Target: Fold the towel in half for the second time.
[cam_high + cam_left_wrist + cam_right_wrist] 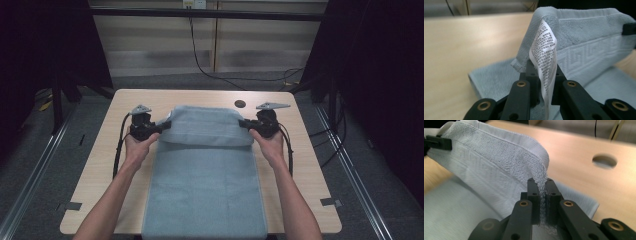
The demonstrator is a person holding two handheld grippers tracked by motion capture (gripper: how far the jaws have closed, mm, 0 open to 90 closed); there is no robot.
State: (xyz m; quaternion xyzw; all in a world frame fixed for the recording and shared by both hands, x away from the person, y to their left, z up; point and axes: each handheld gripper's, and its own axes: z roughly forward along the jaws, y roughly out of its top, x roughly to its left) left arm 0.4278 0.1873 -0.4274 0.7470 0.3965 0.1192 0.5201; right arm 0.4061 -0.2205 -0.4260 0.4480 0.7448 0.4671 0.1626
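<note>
A pale blue-grey towel lies lengthwise on the wooden table, its near end hanging over the front edge. Its far end is lifted off the table between the two grippers. My left gripper is shut on the towel's far left corner, where a white printed care label hangs down between the jaws. My right gripper is shut on the far right corner. The raised hem sags a little between them, showing a woven key-pattern border.
A round cable hole sits in the table just beyond the towel, near the right gripper. Bare wood lies on both sides of the towel. Black cables run over the floor behind the table. Dark curtains flank the area.
</note>
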